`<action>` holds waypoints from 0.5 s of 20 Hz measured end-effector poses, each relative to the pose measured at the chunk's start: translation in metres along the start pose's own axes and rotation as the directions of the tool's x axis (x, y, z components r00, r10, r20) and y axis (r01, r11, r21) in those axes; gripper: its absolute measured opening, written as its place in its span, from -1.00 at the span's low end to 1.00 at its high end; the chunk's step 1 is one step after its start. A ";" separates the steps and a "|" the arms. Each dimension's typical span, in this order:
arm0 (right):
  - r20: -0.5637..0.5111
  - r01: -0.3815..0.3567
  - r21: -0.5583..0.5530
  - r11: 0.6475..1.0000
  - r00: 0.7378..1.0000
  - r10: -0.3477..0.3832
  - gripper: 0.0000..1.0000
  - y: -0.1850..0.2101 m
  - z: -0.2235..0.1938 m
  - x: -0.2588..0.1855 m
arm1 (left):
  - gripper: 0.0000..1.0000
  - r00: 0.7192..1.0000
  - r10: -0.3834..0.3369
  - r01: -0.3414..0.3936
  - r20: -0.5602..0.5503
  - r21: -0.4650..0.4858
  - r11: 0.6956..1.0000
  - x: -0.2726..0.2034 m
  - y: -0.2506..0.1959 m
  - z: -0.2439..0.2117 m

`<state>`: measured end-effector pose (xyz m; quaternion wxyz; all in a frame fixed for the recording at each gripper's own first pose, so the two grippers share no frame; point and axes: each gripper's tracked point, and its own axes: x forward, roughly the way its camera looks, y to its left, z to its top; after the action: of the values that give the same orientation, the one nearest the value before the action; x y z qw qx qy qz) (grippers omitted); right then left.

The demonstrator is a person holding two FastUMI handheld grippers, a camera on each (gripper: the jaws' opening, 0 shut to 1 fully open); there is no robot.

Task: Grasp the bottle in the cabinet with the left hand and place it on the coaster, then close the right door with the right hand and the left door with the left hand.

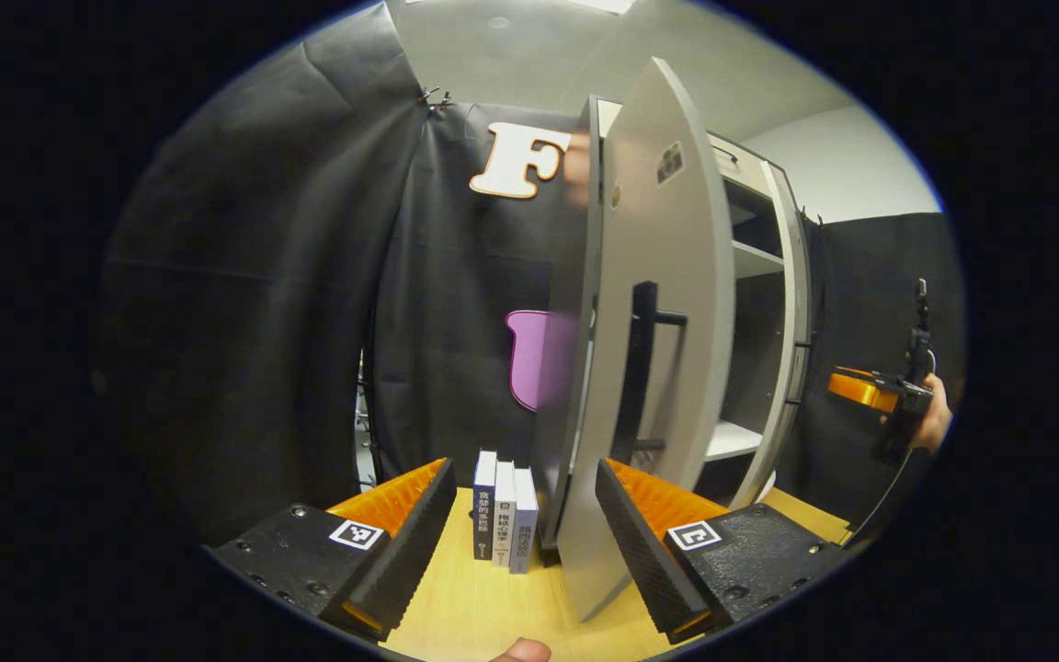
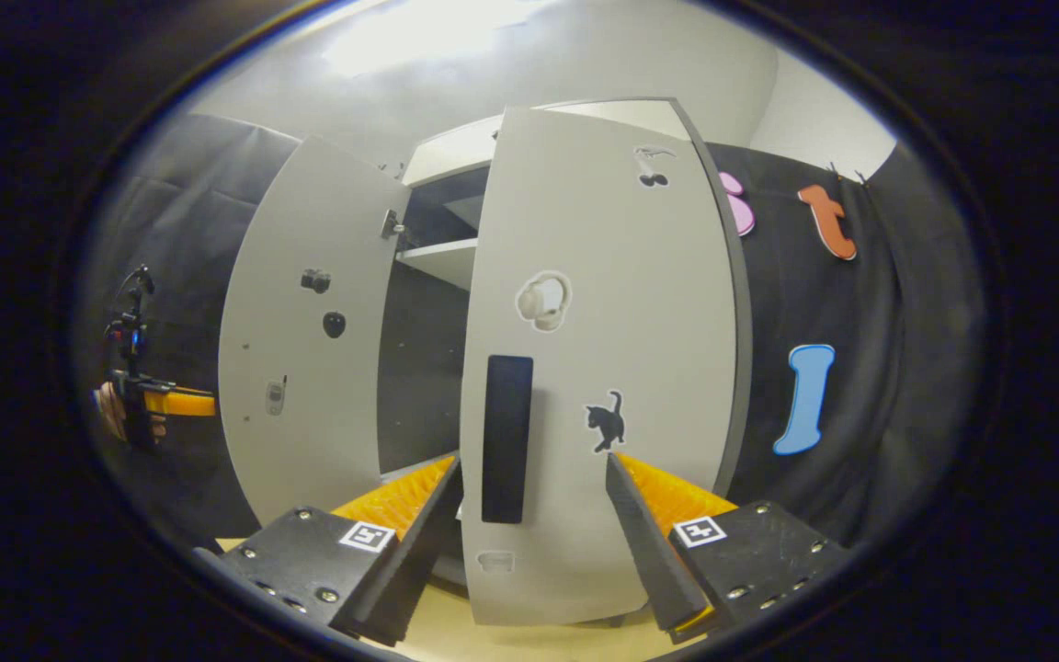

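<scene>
Left gripper (image 1: 525, 524) gaping beside left door (image 1: 654, 368), books (image 1: 504, 515) ahead

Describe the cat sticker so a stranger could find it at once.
Find the tall pale grey cabinet with two doors swung open. On the outer face of the right door, right of the black bar handle, sits a small black cat sticker; the sticker above shows pale headphones.

Left tool (image 1: 522, 515) open, right tool (image 2: 534, 515) open — apparently gripping nothing
</scene>
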<state>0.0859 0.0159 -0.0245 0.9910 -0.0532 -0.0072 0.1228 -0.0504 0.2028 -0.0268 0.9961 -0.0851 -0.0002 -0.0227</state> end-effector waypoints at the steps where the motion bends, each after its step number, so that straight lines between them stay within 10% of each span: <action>1: -0.001 0.018 0.003 1.000 1.000 -0.018 0.89 -0.002 -0.001 -0.004 | 0.94 1.000 -0.007 0.007 0.005 -0.004 1.000 0.007 0.004 0.003; 10: -0.046 0.127 0.003 0.992 0.991 -0.127 0.89 -0.001 -0.014 -0.058 | 0.76 0.977 -0.214 0.214 0.018 -0.027 0.976 0.057 -0.043 0.026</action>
<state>0.0307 -0.0010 -0.0382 0.9968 -0.0525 0.0123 0.0584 0.0048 0.1626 0.0066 0.9866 -0.0988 -0.0163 -0.1291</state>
